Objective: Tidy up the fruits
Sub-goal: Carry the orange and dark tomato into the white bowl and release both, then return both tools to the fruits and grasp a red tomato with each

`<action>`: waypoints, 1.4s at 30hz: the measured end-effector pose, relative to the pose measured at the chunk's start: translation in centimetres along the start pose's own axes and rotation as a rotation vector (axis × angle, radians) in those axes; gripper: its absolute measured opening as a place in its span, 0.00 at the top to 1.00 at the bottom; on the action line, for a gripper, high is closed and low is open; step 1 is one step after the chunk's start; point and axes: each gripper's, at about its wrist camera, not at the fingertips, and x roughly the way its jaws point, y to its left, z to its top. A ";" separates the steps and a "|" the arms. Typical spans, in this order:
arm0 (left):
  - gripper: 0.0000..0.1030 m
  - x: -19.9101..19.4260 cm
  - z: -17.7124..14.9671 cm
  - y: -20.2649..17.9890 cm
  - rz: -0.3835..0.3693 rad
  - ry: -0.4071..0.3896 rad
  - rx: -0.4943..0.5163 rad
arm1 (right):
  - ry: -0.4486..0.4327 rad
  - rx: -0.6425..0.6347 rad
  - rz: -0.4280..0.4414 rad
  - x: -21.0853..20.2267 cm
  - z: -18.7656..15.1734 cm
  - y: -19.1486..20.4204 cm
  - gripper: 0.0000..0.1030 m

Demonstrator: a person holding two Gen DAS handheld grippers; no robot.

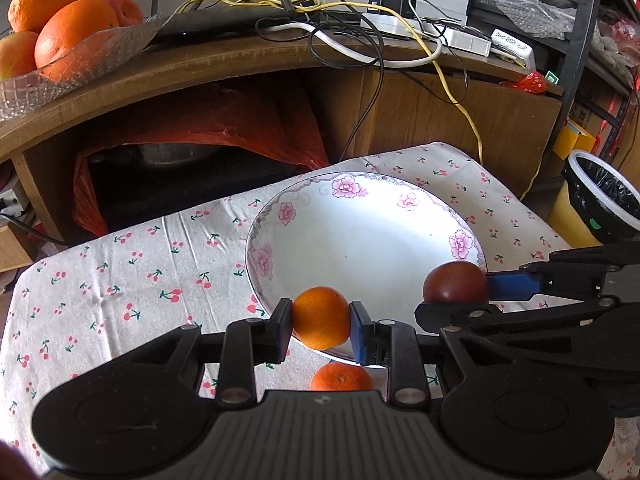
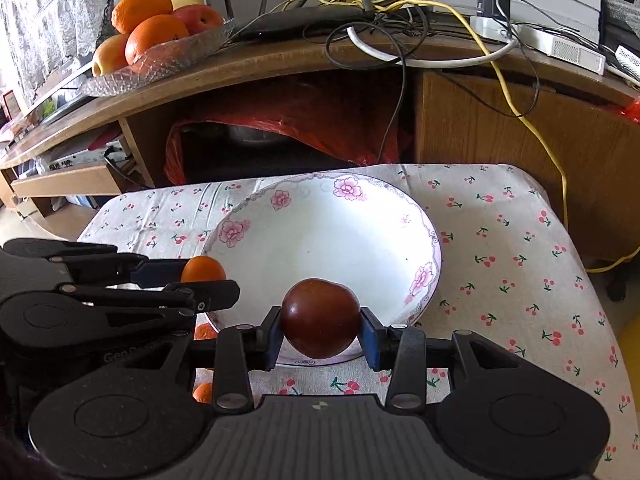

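Fruits hang over the plate's (image 1: 404, 190) near rim: the left gripper (image 1: 321, 322) clamps a mandarin (image 1: 320, 316), the right gripper (image 2: 320, 330) a dark plum (image 2: 320, 316) (another mandarin (image 1: 340, 376) lies below). Carry both forward over the plate's middle, lower, then release gently.
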 end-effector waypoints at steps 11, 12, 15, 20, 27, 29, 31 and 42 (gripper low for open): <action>0.63 0.2 0.1 -0.2 0.007 0.003 0.010 | 0.005 -0.002 -0.009 0.5 0.2 -0.3 0.63; 0.62 0.2 0.1 -0.3 0.009 0.003 0.012 | 0.006 -0.003 -0.008 0.5 0.2 -0.3 0.63; 0.61 0.1 0.1 -0.2 0.014 0.004 0.013 | 0.006 -0.004 -0.006 0.5 0.2 -0.3 0.63; 0.57 -0.6 0.2 0.1 0.009 -0.007 0.005 | 0.000 -0.006 -0.012 0.3 0.2 -0.3 0.63; 0.57 -1.7 0.4 -0.1 -0.003 -0.024 0.010 | -0.013 -0.005 -0.019 -0.1 0.3 -0.4 0.59; 0.56 -1.9 0.3 -0.1 -0.008 -0.021 0.012 | -0.024 -0.010 -0.021 -0.3 0.4 -0.4 0.58; 0.56 -2.1 0.2 -0.1 -0.008 -0.019 0.017 | -0.030 -0.004 -0.018 -0.5 0.4 -0.5 0.58; 0.55 -3.1 -1.4 -0.1 -0.021 0.010 0.037 | -0.028 -0.025 -0.024 -2.0 -0.7 -1.1 0.58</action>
